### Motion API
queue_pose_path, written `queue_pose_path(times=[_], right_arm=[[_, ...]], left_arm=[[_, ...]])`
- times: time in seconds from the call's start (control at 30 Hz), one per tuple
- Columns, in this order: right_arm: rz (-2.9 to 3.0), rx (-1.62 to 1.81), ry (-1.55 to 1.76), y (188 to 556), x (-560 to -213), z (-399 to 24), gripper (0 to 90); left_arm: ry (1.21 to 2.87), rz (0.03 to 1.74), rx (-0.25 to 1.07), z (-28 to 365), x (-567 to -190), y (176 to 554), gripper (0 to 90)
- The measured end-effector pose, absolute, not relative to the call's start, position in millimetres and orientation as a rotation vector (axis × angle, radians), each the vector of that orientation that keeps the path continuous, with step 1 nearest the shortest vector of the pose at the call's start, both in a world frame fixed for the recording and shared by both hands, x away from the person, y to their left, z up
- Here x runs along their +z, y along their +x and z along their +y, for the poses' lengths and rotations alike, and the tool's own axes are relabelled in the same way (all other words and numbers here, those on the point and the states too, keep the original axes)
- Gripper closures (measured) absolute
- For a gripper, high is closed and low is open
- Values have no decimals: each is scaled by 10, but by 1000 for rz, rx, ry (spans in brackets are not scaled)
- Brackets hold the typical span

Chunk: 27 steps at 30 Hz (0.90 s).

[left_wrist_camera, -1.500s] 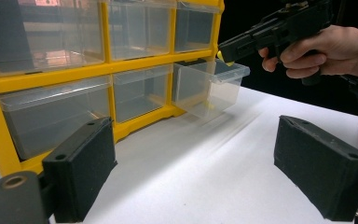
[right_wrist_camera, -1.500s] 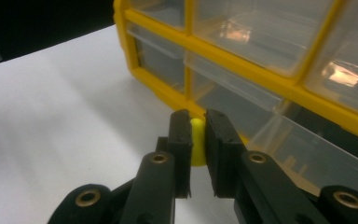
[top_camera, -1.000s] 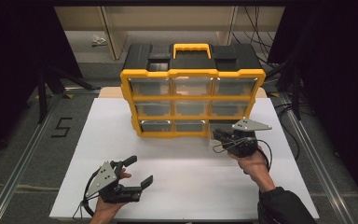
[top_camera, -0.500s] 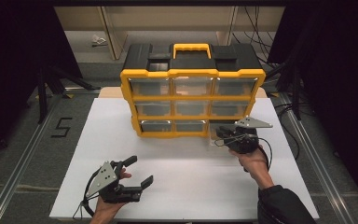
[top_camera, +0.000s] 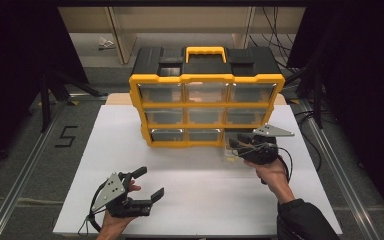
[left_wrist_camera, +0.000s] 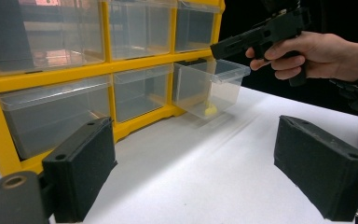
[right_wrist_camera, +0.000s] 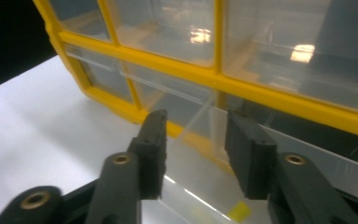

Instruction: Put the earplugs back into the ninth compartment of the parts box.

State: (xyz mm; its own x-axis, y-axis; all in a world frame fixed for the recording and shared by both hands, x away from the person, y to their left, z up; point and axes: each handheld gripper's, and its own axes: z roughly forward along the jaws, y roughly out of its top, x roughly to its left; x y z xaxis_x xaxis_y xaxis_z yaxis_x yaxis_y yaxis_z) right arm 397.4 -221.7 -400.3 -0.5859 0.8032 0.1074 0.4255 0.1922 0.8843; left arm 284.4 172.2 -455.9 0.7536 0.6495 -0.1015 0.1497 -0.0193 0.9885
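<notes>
A yellow and black organizer (top_camera: 207, 77) (left_wrist_camera: 51, 77) (right_wrist_camera: 279, 98) with clear drawers stands at the back of the white board. Its bottom right drawer (top_camera: 232, 156) (left_wrist_camera: 205, 88) is pulled partway out, with a small yellow piece (left_wrist_camera: 209, 109) (right_wrist_camera: 238, 211) inside. My right gripper (top_camera: 235, 145) (right_wrist_camera: 196, 119) (left_wrist_camera: 223, 46) is at that drawer's rim. Its jaws stand part open, with a thin clear wall (right_wrist_camera: 198, 116) running through the gap. My left gripper (top_camera: 149, 182) (left_wrist_camera: 196, 140) rests wide open and holds nothing, near the board's front left.
The white board (top_camera: 190, 200) lies on a table with metal rails along both sides. A floor mark "5" (top_camera: 66, 136) is at the left. Cables (top_camera: 275, 20) hang at the back right. Black stands rise on either side.
My right gripper has edged slightly forward toward the organizer at the pulled-out drawer. The left gripper has stayed put.
</notes>
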Motion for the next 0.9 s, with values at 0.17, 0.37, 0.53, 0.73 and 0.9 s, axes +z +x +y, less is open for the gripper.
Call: queue_pose_path(times=[0.17,0.37,0.53,0.73,0.9], right_arm=[[2104,1393,1113,3906,-3941,-2144,477],[2099,1415,1087,3834,-3881,-2078,424],[2089,1453,1073,3774,-3825,-2058,406],[2086,1481,1044,3708,-3803,-1994,390],[2094,1494,1010,3659,-3811,-1934,377]], left_arm=[[1564,664,447,1725,-4557,2843,120],[1560,666,444,1728,-4557,2845,120],[1554,670,443,1737,-4555,2844,120],[1554,671,442,1737,-4554,2844,120],[1552,672,442,1740,-4555,2843,120]])
